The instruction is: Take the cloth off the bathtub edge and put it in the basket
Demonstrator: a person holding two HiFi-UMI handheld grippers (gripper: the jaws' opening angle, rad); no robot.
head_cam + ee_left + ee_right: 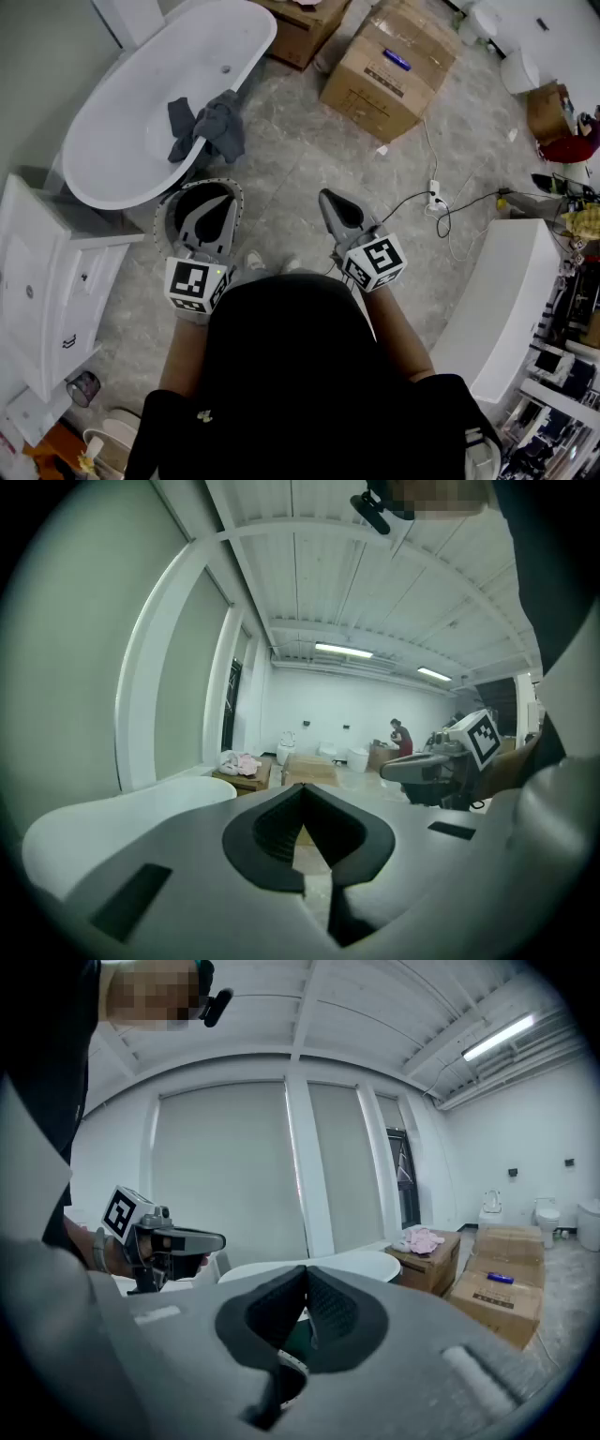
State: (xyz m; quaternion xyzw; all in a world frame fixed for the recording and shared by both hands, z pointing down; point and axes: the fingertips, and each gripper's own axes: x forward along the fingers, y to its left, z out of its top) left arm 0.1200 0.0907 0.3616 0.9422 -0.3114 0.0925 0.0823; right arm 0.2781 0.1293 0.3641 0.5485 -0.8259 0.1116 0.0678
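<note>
Black shirt [281,366], grey left gripper [226,199], grey right gripper [325,195]

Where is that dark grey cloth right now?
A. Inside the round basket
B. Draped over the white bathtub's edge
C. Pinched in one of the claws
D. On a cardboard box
B: the dark grey cloth hangs over the rim of the white bathtub.
</note>
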